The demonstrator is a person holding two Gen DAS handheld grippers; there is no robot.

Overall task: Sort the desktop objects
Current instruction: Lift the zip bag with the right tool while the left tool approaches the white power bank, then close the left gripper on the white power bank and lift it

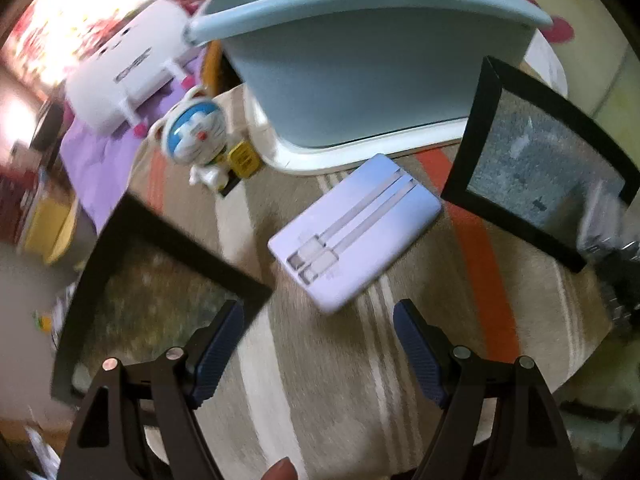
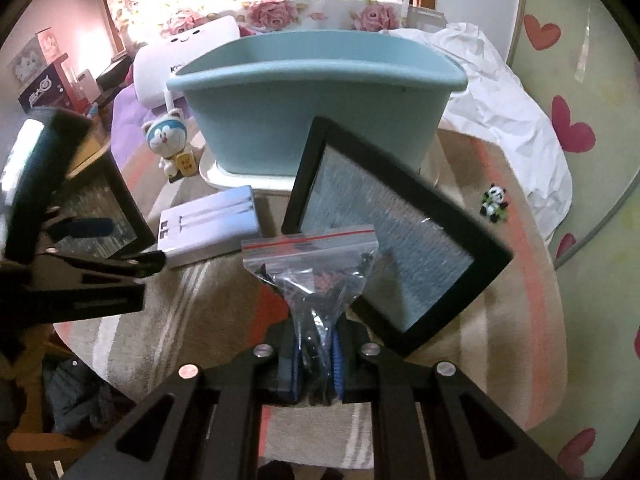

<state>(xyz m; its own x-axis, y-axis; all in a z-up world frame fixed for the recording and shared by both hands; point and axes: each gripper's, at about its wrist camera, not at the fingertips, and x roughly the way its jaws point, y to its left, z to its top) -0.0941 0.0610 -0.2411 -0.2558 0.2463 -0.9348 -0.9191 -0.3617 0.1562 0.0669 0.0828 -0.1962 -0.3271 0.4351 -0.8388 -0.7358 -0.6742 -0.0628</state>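
Right tool (image 2: pixel 316 364): closed on the lower end of a clear zip-lock plastic bag with a red seal strip (image 2: pixel 316 268); dark small parts are seen inside the bag, which stands up from between the blue pads.
Left tool (image 1: pixel 319 348): jaws held wide apart, nothing between them; seen in the right view at the left edge (image 2: pixel 120 248).
Flat white rectangular power bank with two built-in cables (image 1: pixel 354 232): laid flat on the striped cloth of the table (image 1: pixel 304 380), just ahead of the left tool's fingertips, not touched by them.
Black-framed square mesh tray (image 2: pixel 396 248): lies directly behind the held bag, on the right of the power bank.
Second black-framed tray (image 1: pixel 160 280): lies left of the left tool.
Pale blue plastic tub (image 2: pixel 316 100): stands beyond the power bank and tray, on a white base.
Blue-and-white cat figurine (image 1: pixel 196 136): stands left of the tub.
Small panda figure (image 2: pixel 495 202): well apart, at the right of the table.
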